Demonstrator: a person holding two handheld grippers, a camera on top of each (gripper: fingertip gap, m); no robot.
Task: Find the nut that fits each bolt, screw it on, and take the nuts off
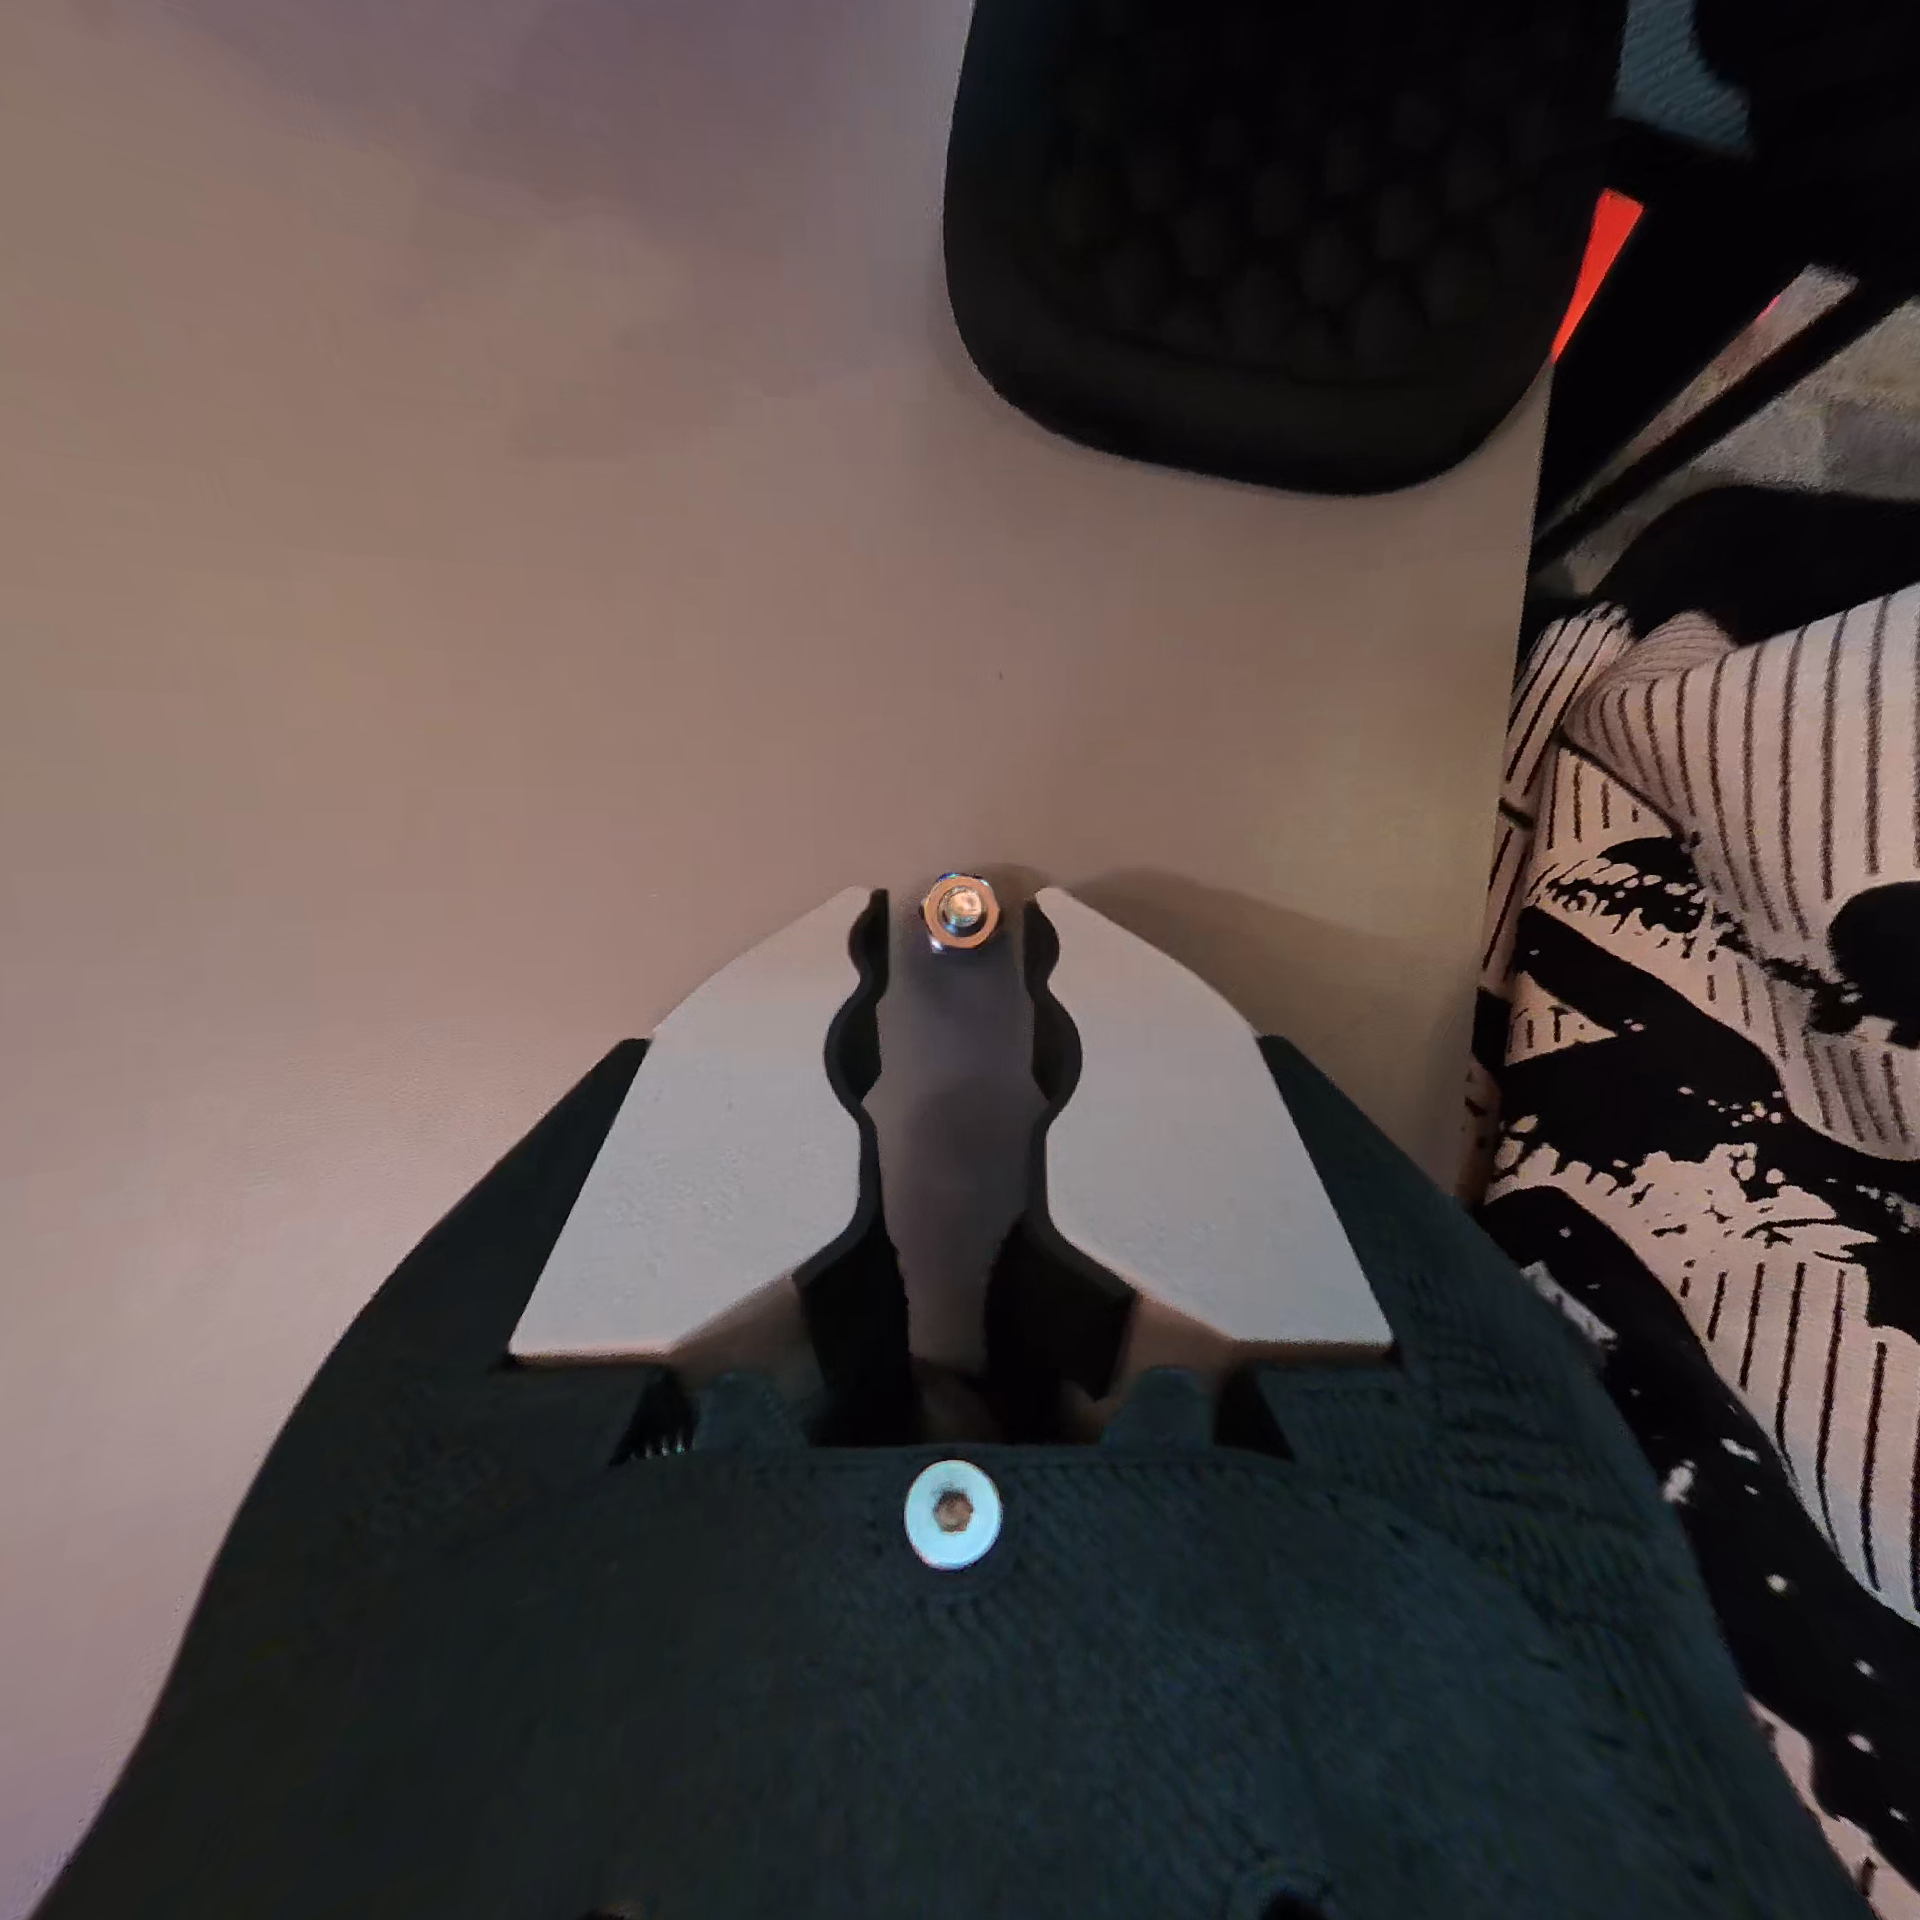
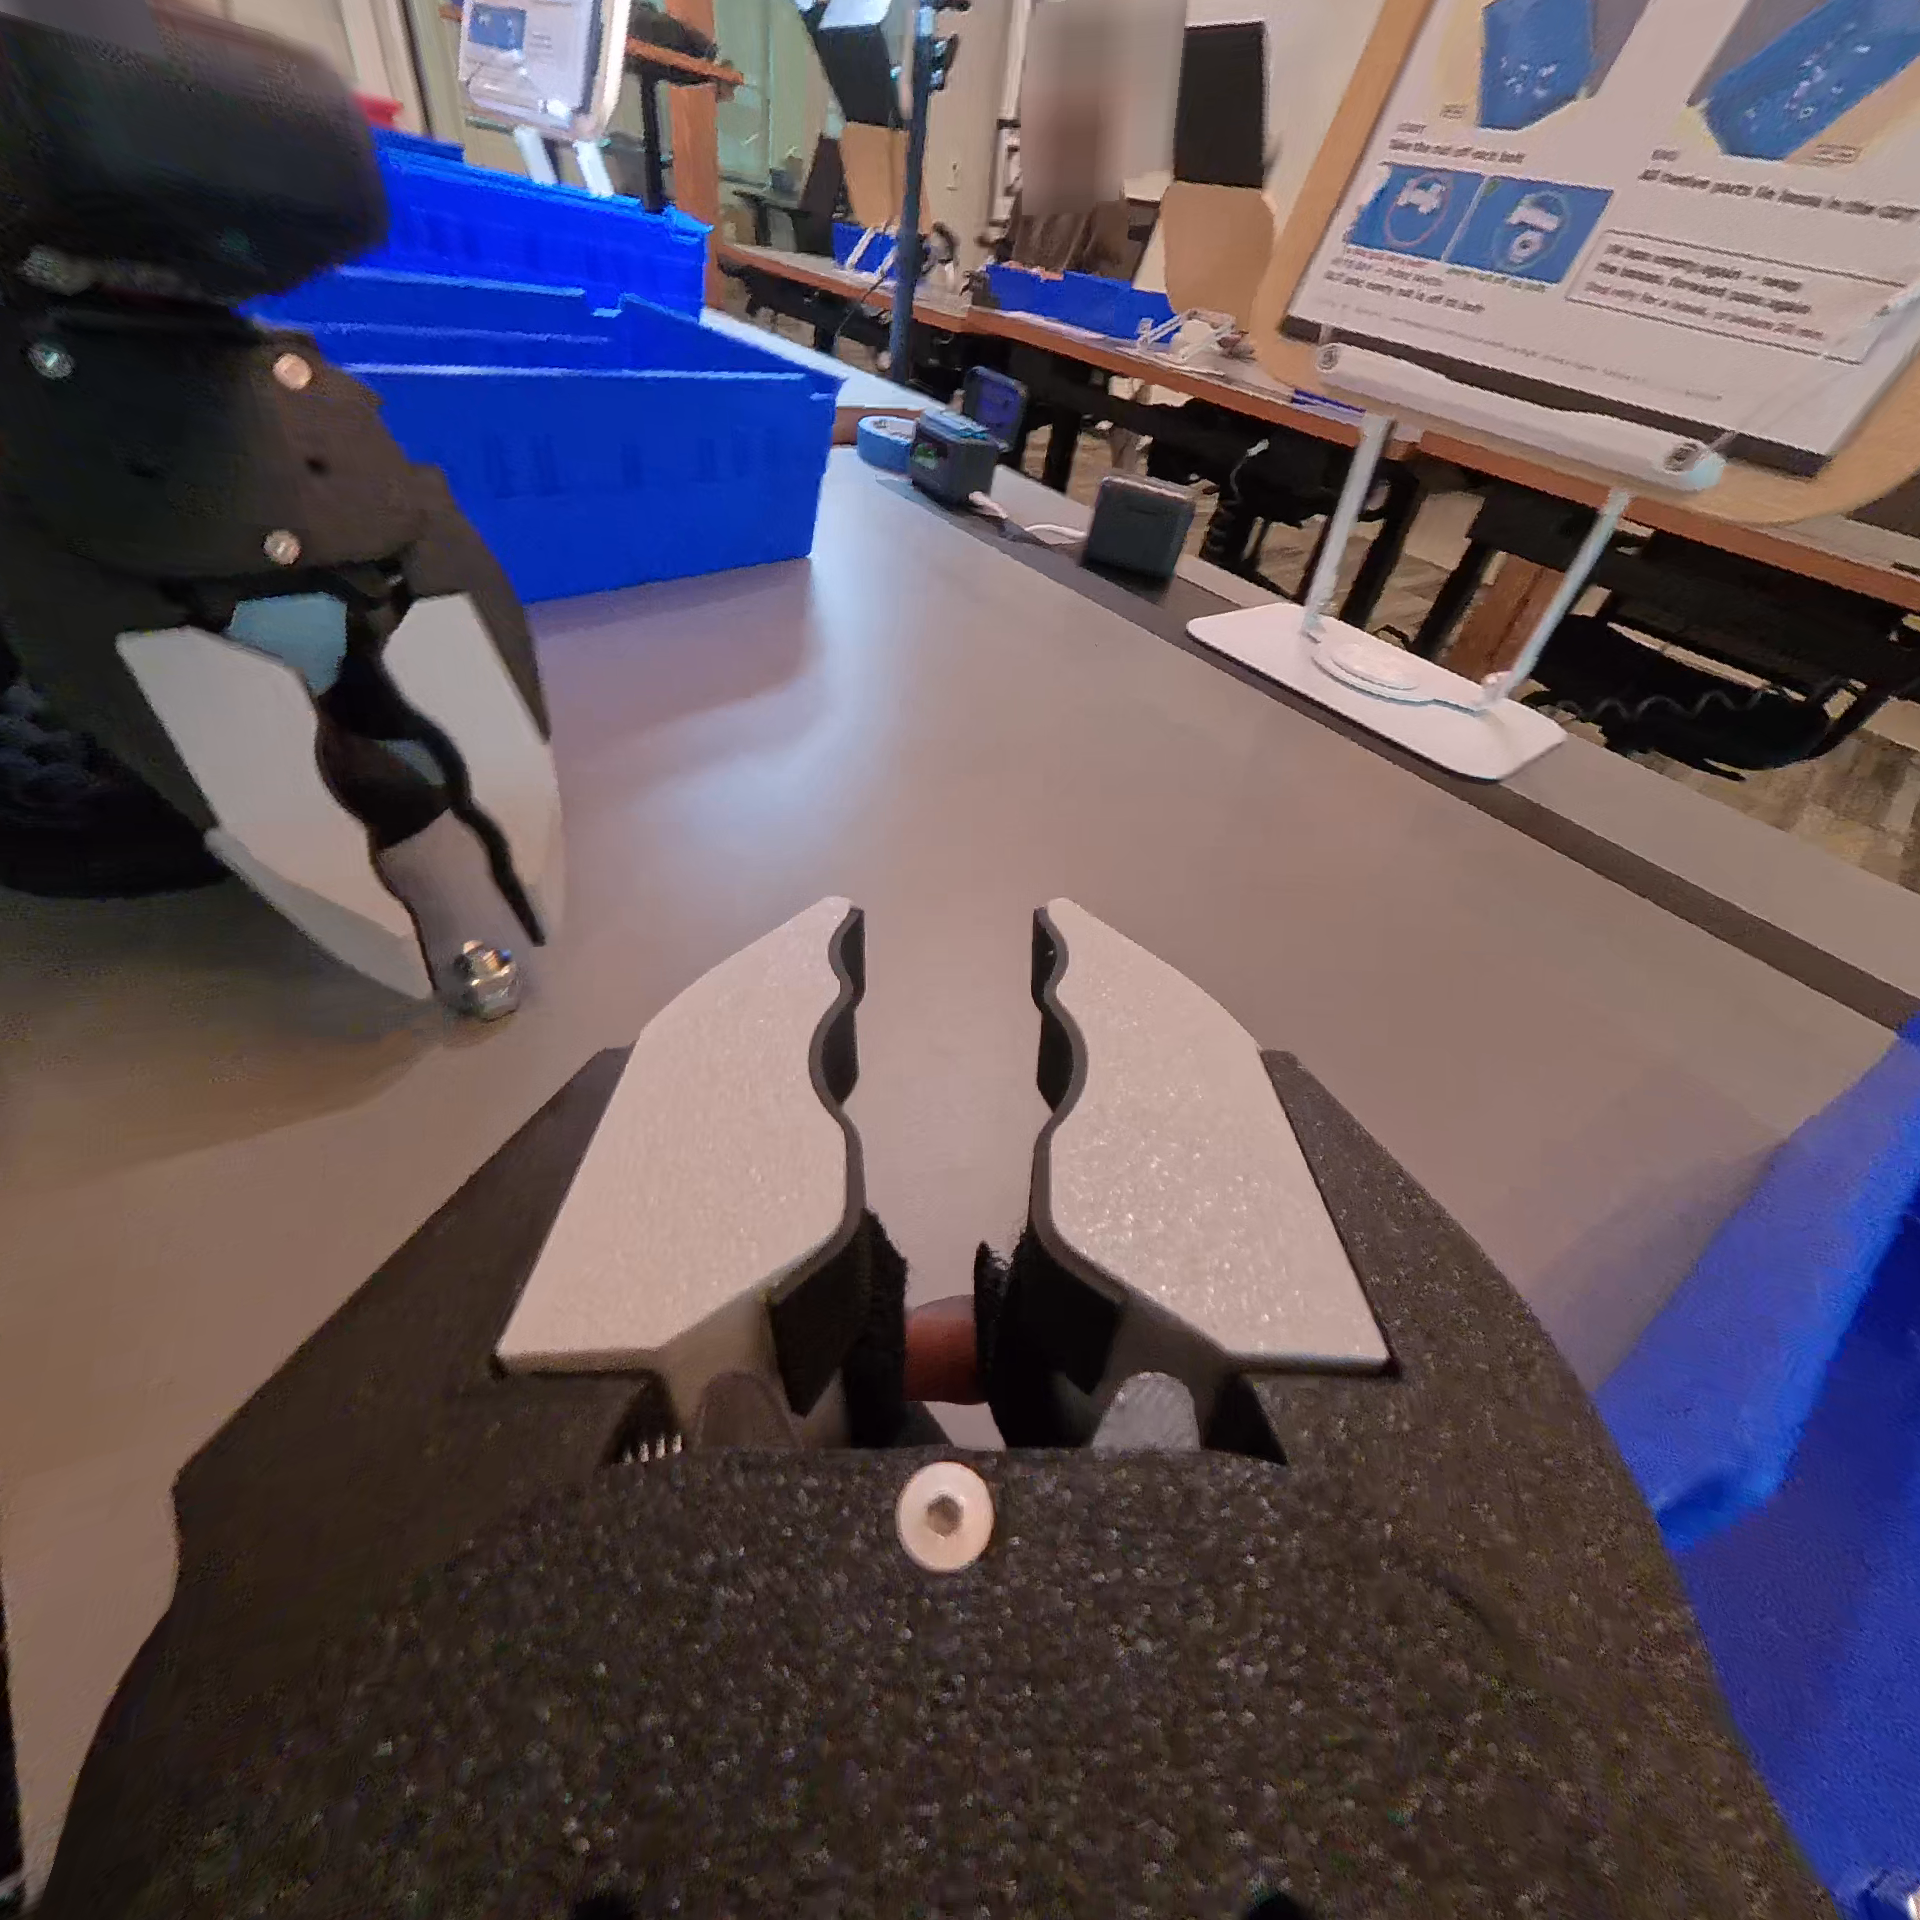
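Observation:
A silver bolt with a nut on it (image 1: 961,914) stands end-up on the grey table (image 1: 520,623). My left gripper (image 1: 956,906) points down at it, one fingertip on each side with a narrow gap showing either way, so it is open around it. The right wrist view shows this too: the left gripper (image 2: 478,951) is at the left with the bolt and nut (image 2: 483,979) on the table at its tips. My right gripper (image 2: 948,925) is open and empty, low over the table to the right of the bolt.
Blue bins (image 2: 582,457) stand behind the left gripper and another blue bin (image 2: 1787,1299) is at the right. A white stand with an instruction sheet (image 2: 1382,686) is at the far edge, near small devices (image 2: 1138,525). The table's edge (image 1: 1522,831) borders a person's patterned clothing (image 1: 1714,935). Some 15 centimetres of space lies between my two pairs of fingers.

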